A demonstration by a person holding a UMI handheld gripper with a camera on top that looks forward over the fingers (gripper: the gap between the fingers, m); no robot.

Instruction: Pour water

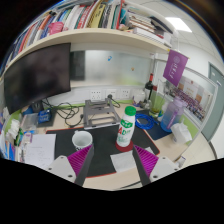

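**Claw open over cluttered counter, bottle and cup ahead**

Claw [113, 163] sits low in the frame, pointed forward and level along the counter [110, 178]. Both fingers spread wide, nothing between them; released. Left pink pad [79, 159] lower left of centre, right pad [147, 160] lower right of centre.

Bottle [126, 127]: white body, green cap, green and red label. Stands upright on a dark mat [105, 146] just right of frame centre, beyond the fingertips, nearer the right finger. Cannot tell what it contains.

Cup [82, 139]: white, upright, open mouth up, left of the bottle, just above the left pad. The two stand apart, not touching.

Around them: dark monitor [35, 75] at upper left, cables and small items below it at left. Shelf [95, 38] of books across the top of the frame. Metal rack [100, 107] behind the bottle, against the wall. Purple box [176, 67] upper right, a dark bottle [151, 93] to its left. Blue dish [150, 122] right of the white bottle. Loose papers [40, 150] lower left on the counter. Clutter crowds both sides; the mat between fingers and bottle carries only cup and bottle.
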